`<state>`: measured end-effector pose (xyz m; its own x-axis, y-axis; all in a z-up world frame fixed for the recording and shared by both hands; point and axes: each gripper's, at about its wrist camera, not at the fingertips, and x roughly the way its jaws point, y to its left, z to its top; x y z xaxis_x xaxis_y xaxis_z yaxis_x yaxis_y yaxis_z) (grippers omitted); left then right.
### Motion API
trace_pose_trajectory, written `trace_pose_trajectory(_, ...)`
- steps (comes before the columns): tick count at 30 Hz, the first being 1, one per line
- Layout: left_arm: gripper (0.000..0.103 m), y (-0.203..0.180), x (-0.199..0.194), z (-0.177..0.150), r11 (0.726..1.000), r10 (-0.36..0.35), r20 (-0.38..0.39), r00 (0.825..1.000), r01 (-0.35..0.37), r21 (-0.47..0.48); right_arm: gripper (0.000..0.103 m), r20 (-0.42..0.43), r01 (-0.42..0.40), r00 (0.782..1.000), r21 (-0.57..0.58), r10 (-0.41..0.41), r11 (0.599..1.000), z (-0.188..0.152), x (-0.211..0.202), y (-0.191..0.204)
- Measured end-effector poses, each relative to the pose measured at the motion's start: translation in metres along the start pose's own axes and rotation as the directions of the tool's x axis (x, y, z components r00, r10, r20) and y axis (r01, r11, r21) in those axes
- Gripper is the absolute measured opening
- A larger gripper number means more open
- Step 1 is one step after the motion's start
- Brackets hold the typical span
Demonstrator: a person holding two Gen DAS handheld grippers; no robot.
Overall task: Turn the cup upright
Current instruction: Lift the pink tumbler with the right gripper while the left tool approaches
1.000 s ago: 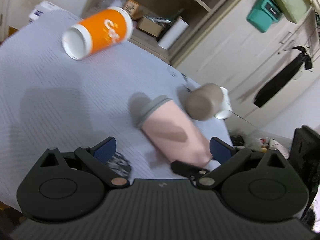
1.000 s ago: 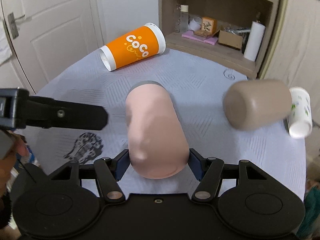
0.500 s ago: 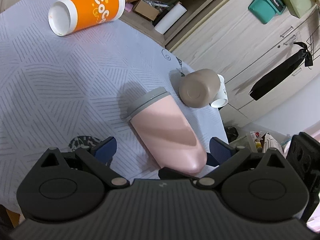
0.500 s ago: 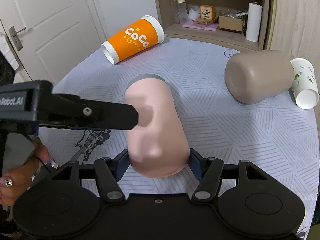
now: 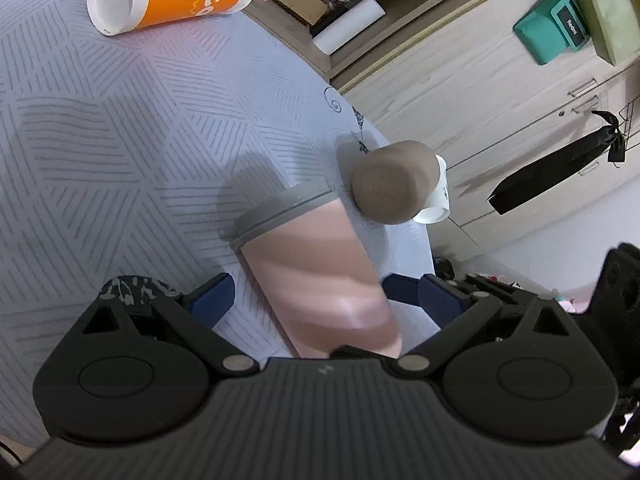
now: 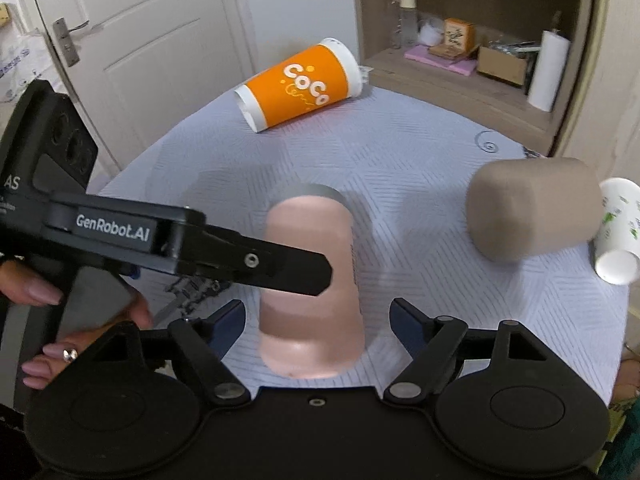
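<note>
A pink cup [image 6: 310, 280] with a grey rim stands upside down, rim on the round table [image 6: 400, 160]; it also shows in the left wrist view [image 5: 316, 276]. My right gripper [image 6: 318, 322] is open, one finger on each side of the cup with gaps. My left gripper [image 5: 326, 300] is open and straddles the cup's base from the left. Its finger [image 6: 260, 260] crosses in front of the cup in the right wrist view.
An orange "CoCo" paper cup [image 6: 300, 84] lies on its side at the far edge. A brown cup [image 6: 532, 208] and a white paper cup [image 6: 618, 232] lie at the right edge. A shelf unit [image 6: 472, 40] and a door [image 6: 120, 40] stand behind.
My right gripper has opened off the pink cup and pulled back a little. My left gripper has moved in around the cup. The cup now stands steeper on its rim.
</note>
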<state>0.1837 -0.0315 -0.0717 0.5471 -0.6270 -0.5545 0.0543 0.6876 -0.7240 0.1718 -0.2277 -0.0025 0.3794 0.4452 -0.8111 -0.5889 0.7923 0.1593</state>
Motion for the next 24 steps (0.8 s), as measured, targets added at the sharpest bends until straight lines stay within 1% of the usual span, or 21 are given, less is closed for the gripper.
trace_pose_trajectory(3,0.099,0.004,0.001,0.001,0.999,-0.015,-0.002,1.000,0.015,-0.028,0.083,-0.018,-0.031,0.999,-0.018,0.030,0.999,0.010,0.009,0.000)
trace_pose_trajectory(5,0.098,0.007,0.001,0.002,0.999,-0.023,0.013,1.000,0.024,-0.043,0.083,-0.026,-0.024,0.999,-0.037,0.023,0.999,0.017,0.013,0.002)
trace_pose_trajectory(7,0.088,0.008,0.000,0.004,0.999,-0.017,0.023,1.000,0.019,-0.050,0.080,-0.042,-0.015,0.999,-0.053,0.013,0.998,0.021,0.018,0.004)
trace_pose_trajectory(9,0.082,0.010,0.000,0.005,0.998,-0.019,0.022,1.000,0.020,-0.051,0.073,-0.058,-0.006,0.998,-0.062,0.003,0.998,0.024,0.022,0.005)
trace_pose_trajectory(11,0.073,0.012,0.002,0.006,0.998,-0.018,0.017,1.000,0.019,-0.055,0.071,-0.076,-0.006,0.997,-0.050,0.002,0.999,0.023,0.024,0.004)
trace_pose_trajectory(13,0.069,0.011,0.002,0.006,0.999,-0.011,0.020,1.000,0.012,-0.051,0.068,-0.085,-0.009,0.996,-0.033,0.006,0.999,0.023,0.025,0.003)
trace_pose_trajectory(18,0.069,0.011,0.002,0.004,0.999,-0.023,0.025,0.999,0.024,-0.032,0.068,-0.071,0.000,0.998,-0.025,-0.002,1.000,0.019,0.022,0.004)
trace_pose_trajectory(24,0.071,0.010,0.002,-0.001,0.999,-0.035,0.029,0.999,0.035,0.008,0.068,-0.018,-0.002,1.000,0.006,0.003,1.000,0.009,0.017,0.004)
